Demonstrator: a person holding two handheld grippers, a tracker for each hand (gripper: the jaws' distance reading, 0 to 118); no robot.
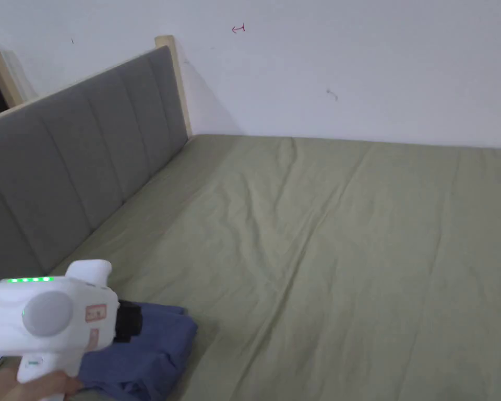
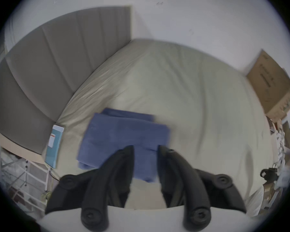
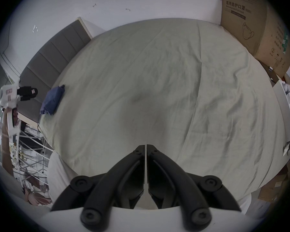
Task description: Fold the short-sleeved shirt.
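Jaws apart on the left gripper, a clear gap between the black tips, and nothing caught in it; it hovers just above the near edge of the folded blue short-sleeved shirt. Over on the right gripper, the jaws are drawn together with just a hairline slit between the tips, gripping nothing, hanging above bare sheet.

That shirt sits as a compact folded bundle on the olive-green bed sheet, close to the grey padded headboard and near the bed's side edge. From the head view, a hand carries the white body of the left gripper right over the bundle.

Away from the headboard, the sheet runs wide and open, only lightly creased. At the end of the bed opposite the headboard stands a big cardboard box, up against the white wall. Beside the shirt, tucked against the headboard's foot, lies a thin teal packet; its label is too blurred to make out.
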